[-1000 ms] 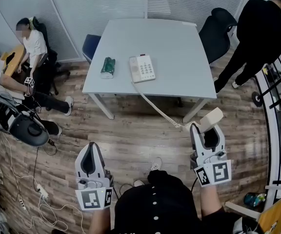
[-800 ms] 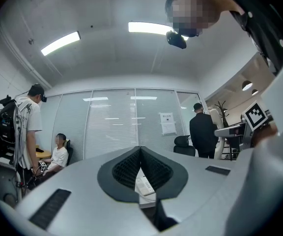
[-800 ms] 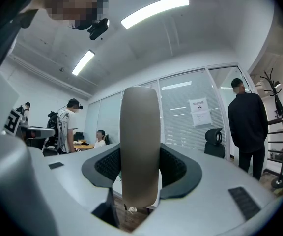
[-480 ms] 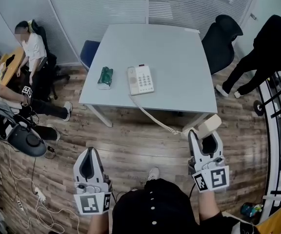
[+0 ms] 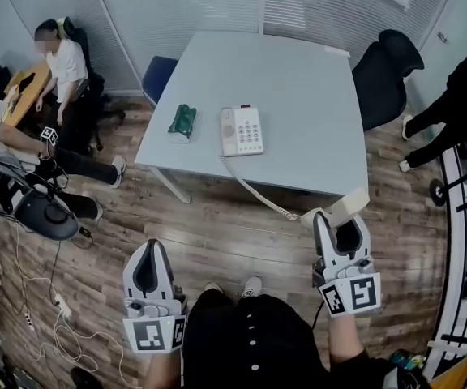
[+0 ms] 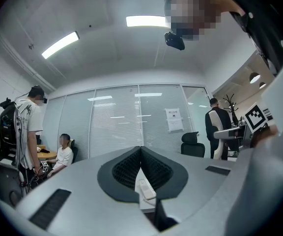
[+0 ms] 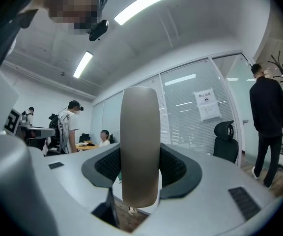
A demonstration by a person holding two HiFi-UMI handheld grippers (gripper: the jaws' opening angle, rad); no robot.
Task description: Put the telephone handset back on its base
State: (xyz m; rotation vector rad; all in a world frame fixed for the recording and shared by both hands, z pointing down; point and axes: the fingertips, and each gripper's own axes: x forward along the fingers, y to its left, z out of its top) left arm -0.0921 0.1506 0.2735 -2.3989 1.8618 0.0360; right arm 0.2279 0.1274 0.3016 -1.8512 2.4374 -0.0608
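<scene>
The cream telephone base (image 5: 242,130) lies on the pale grey table (image 5: 298,87), and its coiled cord (image 5: 258,189) hangs off the near edge and runs to the handset (image 5: 349,204). My right gripper (image 5: 340,221) is shut on that handset, held in the air in front of the table over the wooden floor. In the right gripper view the beige handset (image 7: 140,146) stands upright between the jaws of the right gripper (image 7: 140,168). My left gripper (image 5: 149,250) is shut with nothing in it, low at the left. Through the left gripper (image 6: 140,151) a strip of the base (image 6: 146,191) shows.
A green packet (image 5: 182,122) lies on the table left of the base. A black office chair (image 5: 387,71) and a blue chair (image 5: 159,71) flank the table. A person sits at far left (image 5: 63,63), another in black stands at right (image 5: 460,96). Cables (image 5: 39,314) trail on the floor.
The person in black has walked off toward the right edge. The table and phone base have shifted slightly in view. Both grippers hold the same pose, the right still gripping the handset.
</scene>
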